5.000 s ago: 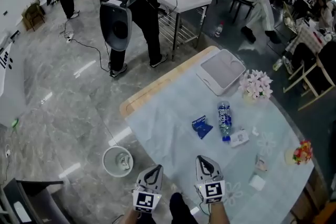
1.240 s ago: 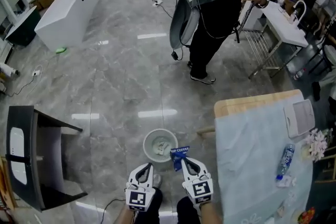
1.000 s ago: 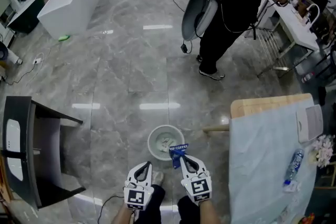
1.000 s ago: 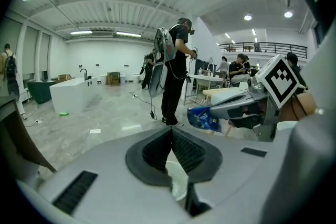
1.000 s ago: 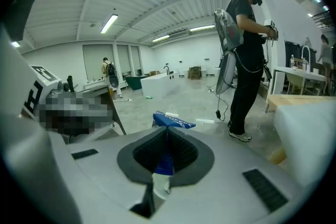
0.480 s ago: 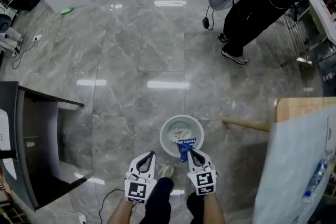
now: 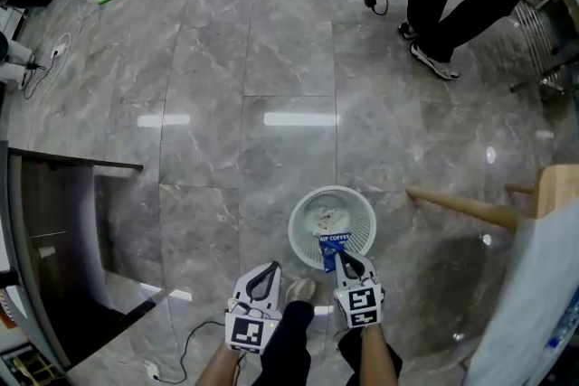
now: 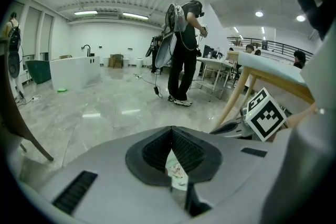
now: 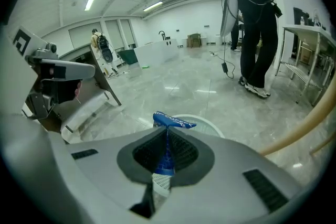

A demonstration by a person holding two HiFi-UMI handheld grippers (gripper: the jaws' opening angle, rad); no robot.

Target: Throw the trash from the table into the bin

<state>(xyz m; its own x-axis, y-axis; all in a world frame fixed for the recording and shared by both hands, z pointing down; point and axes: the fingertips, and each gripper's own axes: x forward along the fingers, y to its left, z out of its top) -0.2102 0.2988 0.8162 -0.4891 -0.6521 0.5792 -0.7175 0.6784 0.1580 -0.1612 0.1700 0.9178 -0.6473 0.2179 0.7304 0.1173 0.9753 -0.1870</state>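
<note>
Status: both grippers have dropped low toward floor (image 7: 226,149) | right gripper (image 7: 339,258) clamped on blue packet (image 7: 333,242), which now hangs over near rim of bin (image 7: 291,229) | left gripper (image 7: 267,268) jaws together, beside bin | release looks next

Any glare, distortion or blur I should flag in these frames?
Head view: ceiling lights glare in streaks on the glossy floor; the bin is sharp. Left gripper view: heavy fisheye bending, dark corners, pale scrap in the shut left tool slightly soft. Right gripper view: same fisheye; blue packet in the right tool is crisp.
</note>
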